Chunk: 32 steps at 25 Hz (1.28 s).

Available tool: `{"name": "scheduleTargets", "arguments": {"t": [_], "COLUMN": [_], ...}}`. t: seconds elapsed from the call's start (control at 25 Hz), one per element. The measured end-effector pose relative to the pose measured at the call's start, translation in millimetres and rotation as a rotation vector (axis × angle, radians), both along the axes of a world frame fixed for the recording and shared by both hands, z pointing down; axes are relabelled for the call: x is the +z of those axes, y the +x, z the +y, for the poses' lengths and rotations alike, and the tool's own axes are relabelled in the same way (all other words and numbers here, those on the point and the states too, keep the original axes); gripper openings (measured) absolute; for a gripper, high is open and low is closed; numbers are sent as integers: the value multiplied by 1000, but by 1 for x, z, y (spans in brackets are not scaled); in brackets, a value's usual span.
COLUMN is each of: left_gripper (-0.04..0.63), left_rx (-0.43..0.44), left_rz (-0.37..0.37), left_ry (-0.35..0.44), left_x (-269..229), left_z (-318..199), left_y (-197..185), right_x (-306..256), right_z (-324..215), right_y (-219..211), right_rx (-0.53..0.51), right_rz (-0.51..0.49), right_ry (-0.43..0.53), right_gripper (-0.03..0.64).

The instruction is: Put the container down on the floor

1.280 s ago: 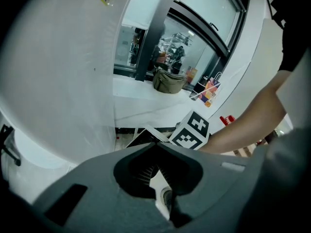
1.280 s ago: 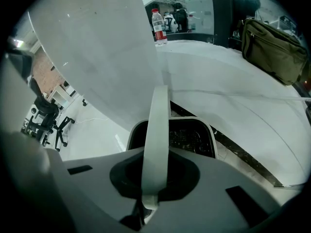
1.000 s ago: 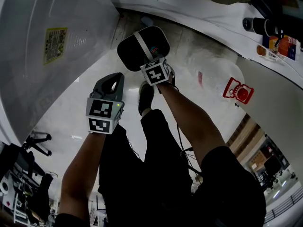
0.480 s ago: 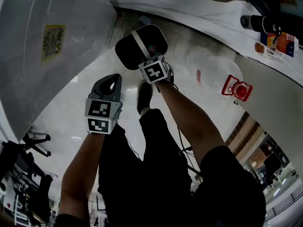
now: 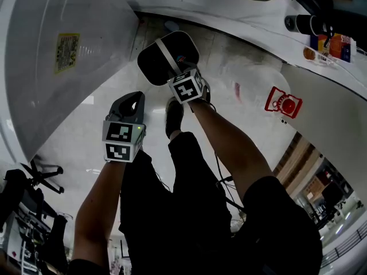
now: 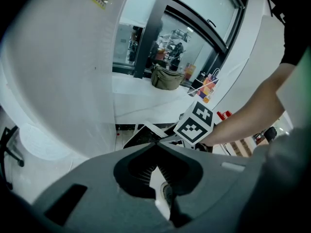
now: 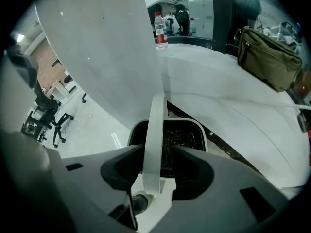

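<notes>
Release: right claw [image 7: 158, 148] had just been opening wide, handle [image 7: 155, 115] loose between its jaws; container [image 5: 156, 65] looked settled on floor [image 5: 74, 148]; left claw [image 6: 158, 144] closed, empty.

The pale, glossy floor [image 5: 80, 142] carries a dark container [image 5: 157, 62] with a white rim, which seems to rest on it close to the foot of a white counter [image 7: 218, 81]. A shoe [image 5: 175, 114] stands just beside the container. Black chairs [image 7: 46, 113] stand well apart. On the counter sit a bag [image 7: 267, 57] and a bottle [image 7: 160, 30].
</notes>
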<state>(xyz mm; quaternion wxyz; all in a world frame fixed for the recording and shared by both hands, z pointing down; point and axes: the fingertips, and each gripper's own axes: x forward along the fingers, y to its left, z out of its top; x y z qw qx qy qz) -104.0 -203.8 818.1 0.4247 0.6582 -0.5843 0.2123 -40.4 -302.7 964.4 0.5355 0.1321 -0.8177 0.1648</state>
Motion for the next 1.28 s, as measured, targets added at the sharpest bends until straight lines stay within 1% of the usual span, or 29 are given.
{"name": "scheduleTargets", "arguments": {"t": [0.16,0.36,0.48,0.56,0.64,0.8,0.92,1.04,1.12,1.2,1.28], "left_gripper": [8,8,8,8,8,8,8,8,8,8,8], "left_rx": [16,46,55,76,96,98,102,102,109,121,126], "left_rz": [-5,-25,-23,-28,-32,-24,-26,-30,-34,-41,-45], "left_ry": [25,37,40,44,56,95,122,143,152,162,178], "left_x": [-22,-46,-61,-71,-84,-119,-146,-171,-185,-199,-215], "left_z": [-7,-9,-7,-5,-6,-3,-1,4,6,9,13], "left_y": [-1,-1,2,5,7,4,2,-2,-3,-3,-4], "right_x": [-23,-54,-73,-87,-102,-142,-177,-211,-231,-251,-274], "right_z": [-4,-9,-8,-6,-6,0,-1,-3,-3,-3,0], "right_y": [-1,7,12,15,17,17,16,16,15,13,12], "right_rx": [-25,0,22,32,57,148,182,206,202,192,193], "right_rz": [-5,-17,-24,-35,-49,-111,-159,-186,-198,-221,-255], "right_ry": [23,34,33,32,31,13,37,56,76,89,93], "right_gripper": [173,183,183,183,181,181,181,181,170,121,106]}}
